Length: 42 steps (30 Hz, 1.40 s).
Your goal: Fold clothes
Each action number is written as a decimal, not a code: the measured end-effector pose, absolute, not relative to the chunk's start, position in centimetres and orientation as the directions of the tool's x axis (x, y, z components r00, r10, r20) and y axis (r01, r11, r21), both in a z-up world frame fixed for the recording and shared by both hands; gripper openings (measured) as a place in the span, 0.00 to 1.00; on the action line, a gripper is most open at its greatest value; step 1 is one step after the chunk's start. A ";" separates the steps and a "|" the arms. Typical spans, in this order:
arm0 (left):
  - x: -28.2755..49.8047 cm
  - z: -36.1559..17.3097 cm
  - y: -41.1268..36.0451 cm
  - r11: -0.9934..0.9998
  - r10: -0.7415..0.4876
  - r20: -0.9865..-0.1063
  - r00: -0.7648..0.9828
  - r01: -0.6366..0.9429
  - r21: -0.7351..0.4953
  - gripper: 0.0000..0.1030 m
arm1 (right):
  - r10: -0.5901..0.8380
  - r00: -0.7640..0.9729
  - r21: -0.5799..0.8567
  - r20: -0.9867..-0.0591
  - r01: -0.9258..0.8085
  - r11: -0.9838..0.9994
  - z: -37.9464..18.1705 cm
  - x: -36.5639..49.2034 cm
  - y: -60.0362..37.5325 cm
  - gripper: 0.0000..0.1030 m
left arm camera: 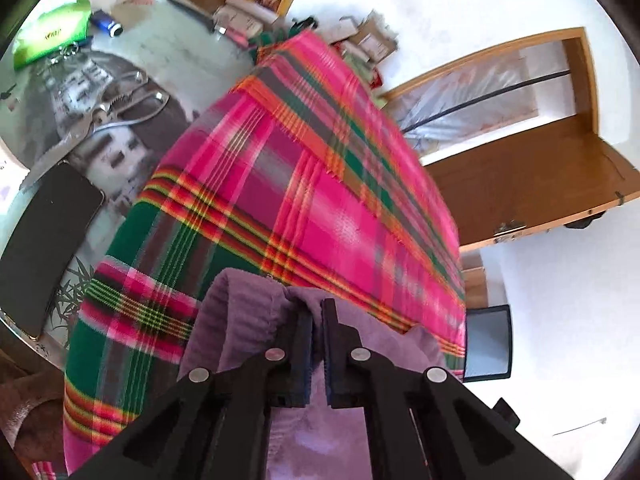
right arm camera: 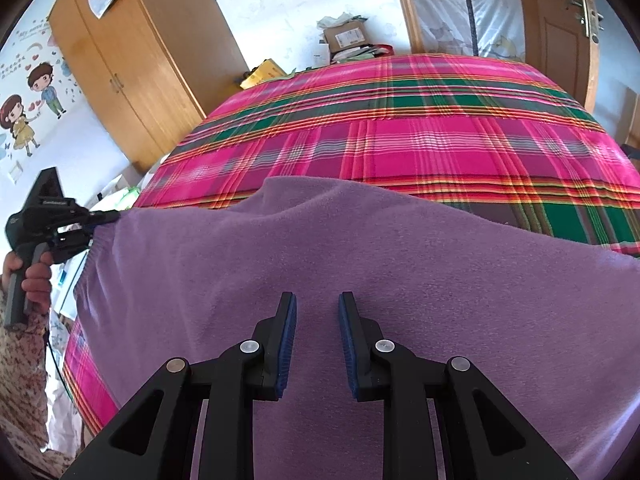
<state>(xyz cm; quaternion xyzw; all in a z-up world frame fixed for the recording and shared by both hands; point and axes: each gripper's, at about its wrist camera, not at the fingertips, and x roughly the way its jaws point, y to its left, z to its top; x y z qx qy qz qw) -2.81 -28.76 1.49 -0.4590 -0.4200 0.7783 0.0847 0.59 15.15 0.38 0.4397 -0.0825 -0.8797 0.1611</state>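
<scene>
Left wrist view: left gripper (left arm camera: 318, 312) pinches fuzzy purple garment (left arm camera: 248, 320) hem; right gripper (right arm camera: 317, 304) gapes empty above it.

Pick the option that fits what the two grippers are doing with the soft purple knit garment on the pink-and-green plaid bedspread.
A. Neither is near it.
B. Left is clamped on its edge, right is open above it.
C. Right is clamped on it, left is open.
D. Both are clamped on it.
B. The left gripper pinches the edge of the purple knit garment, while the right gripper has parted fingers with nothing between them.
</scene>
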 end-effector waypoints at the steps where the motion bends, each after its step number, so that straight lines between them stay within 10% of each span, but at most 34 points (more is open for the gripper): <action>1: -2.5 1.7 -28.9 -0.625 0.511 -0.639 -0.575 0.261 -0.735 0.04 | -0.356 -0.562 0.287 -0.746 0.211 -0.934 0.4 0.5 15.1 0.23; 31: -2.6 -2.9 -30.0 -0.588 0.489 -0.681 -0.545 0.371 -0.719 0.07 | -0.405 -0.612 0.124 -0.679 0.448 -0.885 12.0 -4.3 17.1 0.23; 42: 1.5 2.6 -28.4 -0.708 0.277 -0.751 -0.600 0.401 -0.581 0.13 | -0.393 -0.443 0.068 -0.806 0.590 -0.804 6.5 -5.8 12.1 0.23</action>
